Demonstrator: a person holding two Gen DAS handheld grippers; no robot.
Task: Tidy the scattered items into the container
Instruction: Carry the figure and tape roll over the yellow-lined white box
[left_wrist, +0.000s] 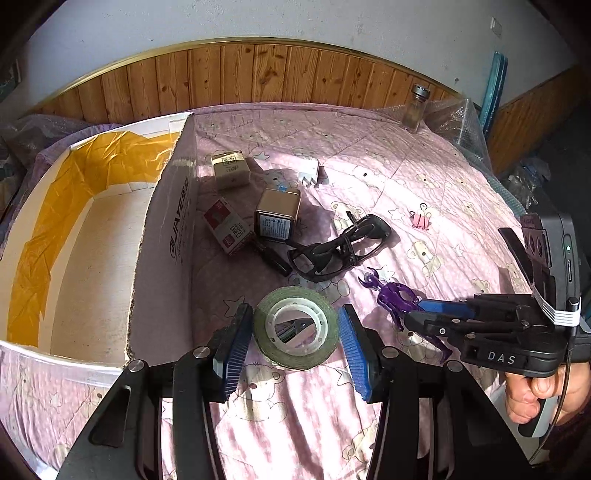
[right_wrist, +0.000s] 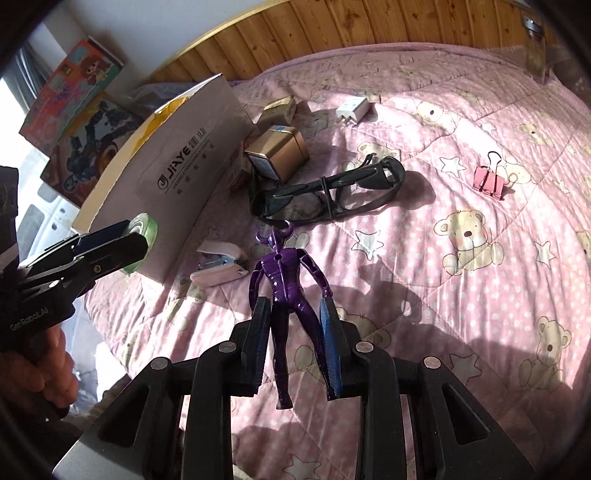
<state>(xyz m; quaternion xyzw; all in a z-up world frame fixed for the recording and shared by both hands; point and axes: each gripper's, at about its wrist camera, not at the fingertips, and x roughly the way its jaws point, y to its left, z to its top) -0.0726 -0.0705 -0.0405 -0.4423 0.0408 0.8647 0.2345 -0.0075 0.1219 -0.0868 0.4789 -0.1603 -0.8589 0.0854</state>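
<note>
My left gripper (left_wrist: 293, 332) is shut on a green tape roll (left_wrist: 266, 321). The right wrist view shows that tape roll (right_wrist: 144, 227) held in the air by the left gripper (right_wrist: 136, 236), beside the white cardboard box (right_wrist: 184, 162). The box (left_wrist: 162, 236) stands open on the left, lined with yellow tape. My right gripper (right_wrist: 293, 325) is shut on a purple toy figure (right_wrist: 284, 273), its horned head pointing away. The left wrist view has the right gripper (left_wrist: 417, 312) and figure (left_wrist: 391, 295) to the right, above the pink bedspread (left_wrist: 369, 166).
Scattered on the bedspread: black glasses (right_wrist: 332, 192), a gold tin (right_wrist: 277, 151), a beige box (right_wrist: 279, 107), a white charger (right_wrist: 352, 108), a pink binder clip (right_wrist: 488, 181), a small stapler (right_wrist: 218, 267). A red-white packet (left_wrist: 229, 230) lies by the box. A glass jar (left_wrist: 416, 107) stands far right.
</note>
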